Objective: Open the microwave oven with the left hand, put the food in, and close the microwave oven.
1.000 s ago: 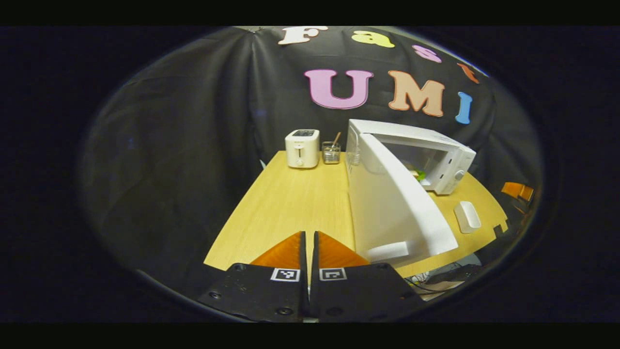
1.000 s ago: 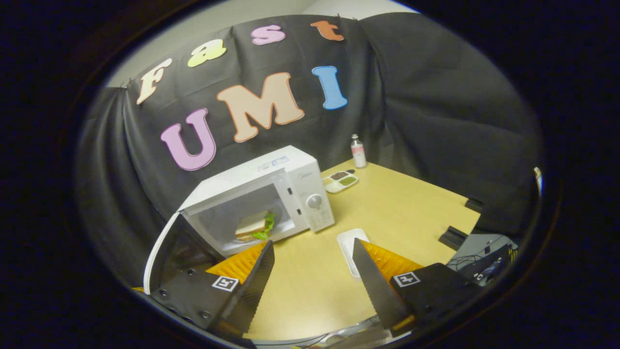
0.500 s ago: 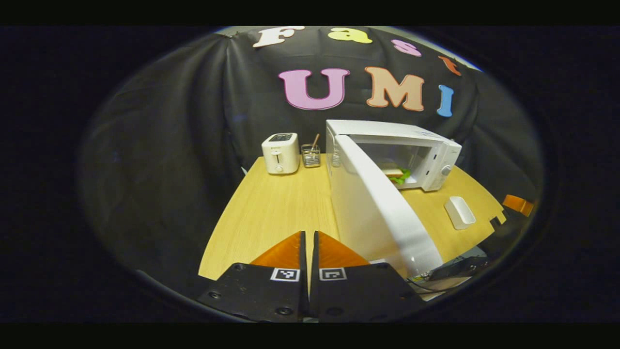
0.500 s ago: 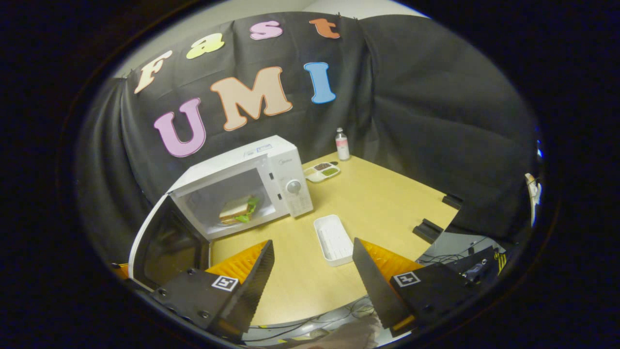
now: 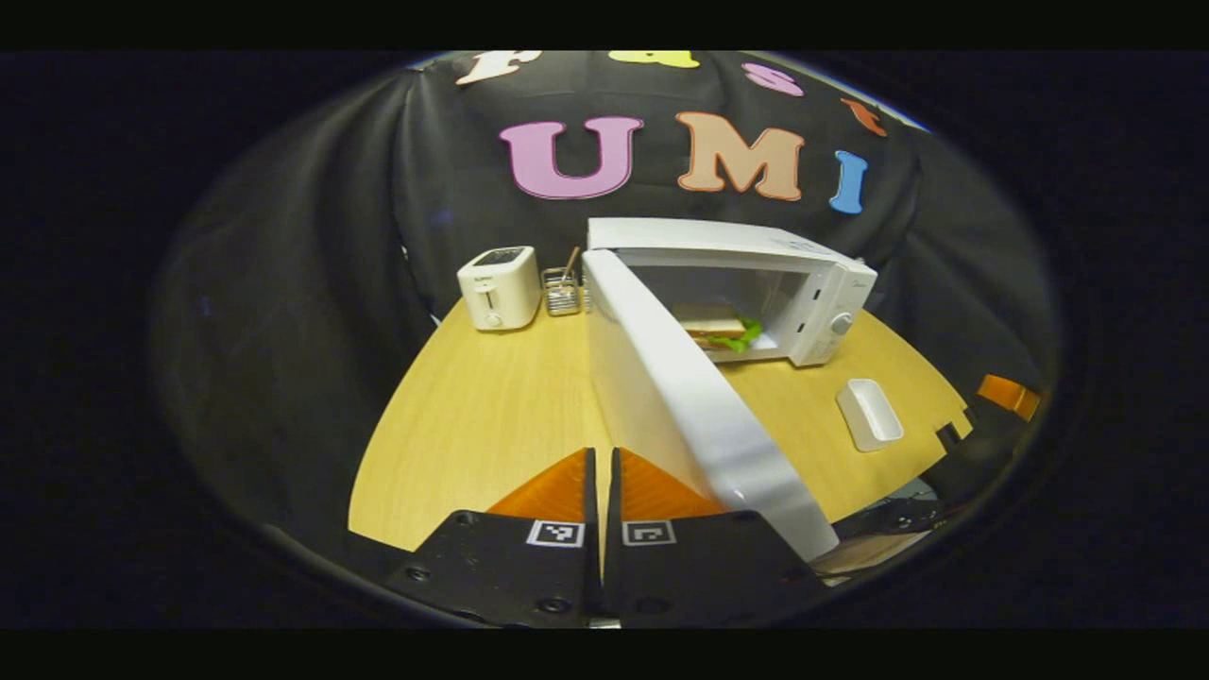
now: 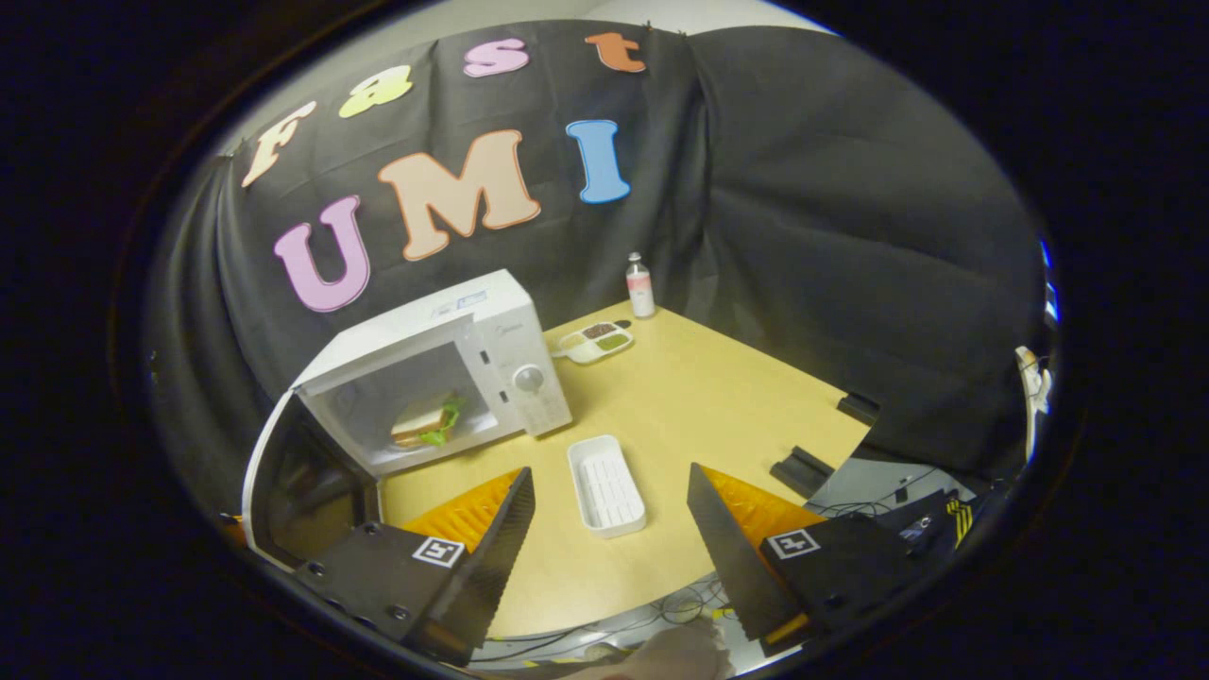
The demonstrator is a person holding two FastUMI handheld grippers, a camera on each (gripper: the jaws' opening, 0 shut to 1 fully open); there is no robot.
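Both tongs drawn back — door (image 5: 699, 416) wide, sandwich (image 6: 422, 422) inside

Black cloth (image 6: 812, 236) hangs in folds behind and beside my wooden tabletop (image 6: 718, 397), which glows warm yellow under the booth light. Above the cloth's top edge I see a strip of pale wall (image 6: 491, 28). Past the tabletop's near edge, cables (image 6: 661, 614) trail across a pale floor. At the tabletop's right edge the cloth drops away into shadow.
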